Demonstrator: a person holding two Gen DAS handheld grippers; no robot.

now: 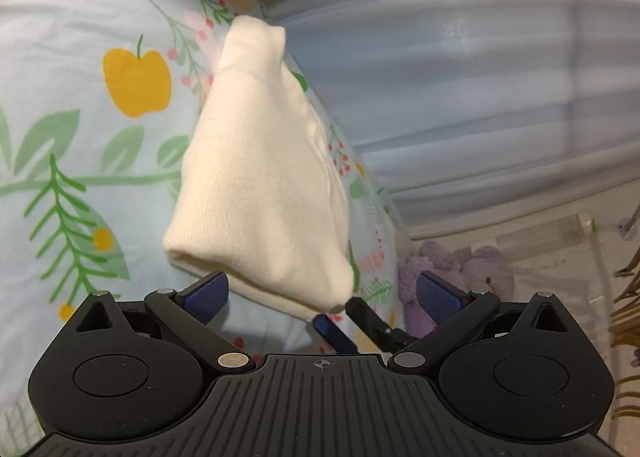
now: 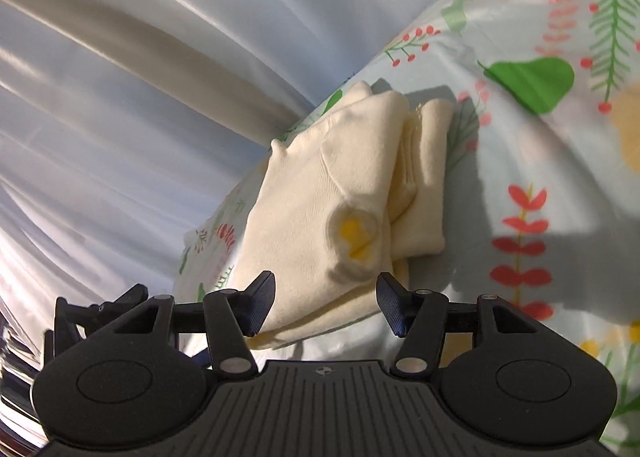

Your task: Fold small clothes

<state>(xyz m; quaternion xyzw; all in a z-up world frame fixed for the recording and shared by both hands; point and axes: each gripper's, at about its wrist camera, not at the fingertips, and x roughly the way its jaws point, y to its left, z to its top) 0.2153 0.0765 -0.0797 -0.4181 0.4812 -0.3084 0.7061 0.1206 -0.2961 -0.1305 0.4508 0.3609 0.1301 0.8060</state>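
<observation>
While folded garment (image 1: 260,177) lies on bedsheet (image 1: 80,129) | left tool (image 1: 322,293) agape | right tool (image 2: 326,303) agape, low

Left wrist view faces down onto garment (image 1: 260,177), close, from one end; right wrist view faces it, close, from opposite side. Both share sheet (image 1: 80,97).

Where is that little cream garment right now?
The folded cream garment lies on the floral bedsheet near its edge by the pale curtain, just ahead of both open grippers.
</observation>
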